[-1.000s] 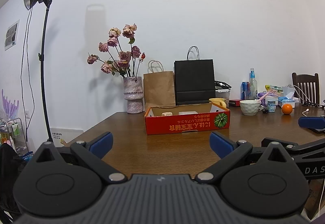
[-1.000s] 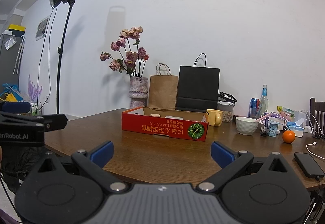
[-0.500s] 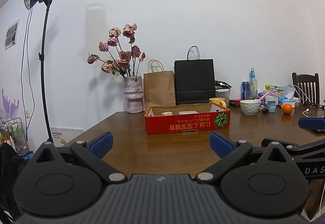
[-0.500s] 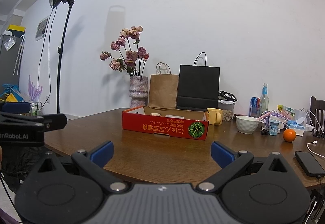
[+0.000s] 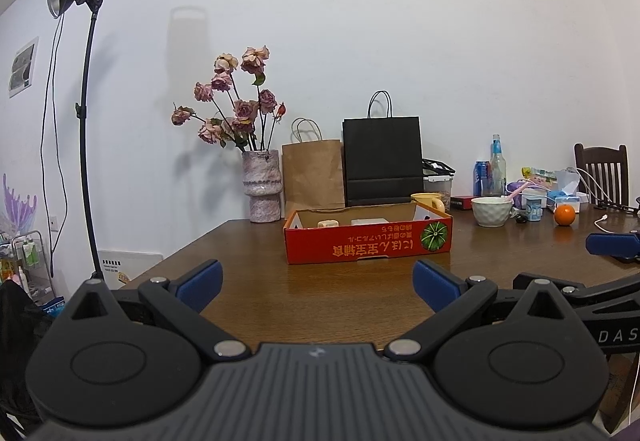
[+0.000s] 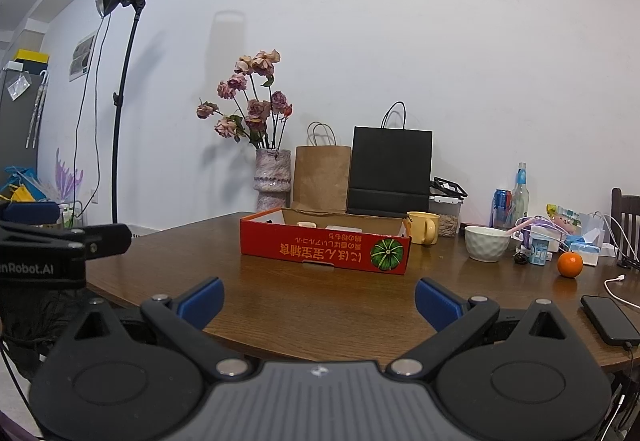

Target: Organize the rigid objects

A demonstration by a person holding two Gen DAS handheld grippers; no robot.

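The left gripper hangs over the near edge of the worktop, its blue fingers spread wide with nothing between them. Past it the red box sits at mid-worktop, open-topped, with a small pale block and a flat white piece showing above its rim. The yellow mug stands just behind the box's right end; further right come the white bowl, a clutter of small packets and the orange, with a dark phone near the edge. The right gripper is likewise held back from the box, fingers apart and empty.

This fits either a pause ahead of gathering the loose things into the box or a stand-off with some already inside; the pictures do not settle which. Any reach would call for a long forward travel, since both grippers are well apart from every object.

The box's near wall hides most of its floor, so its full contents cannot be told. The small items by the bowl are too crowded to name, and the chair at far right is cut off.
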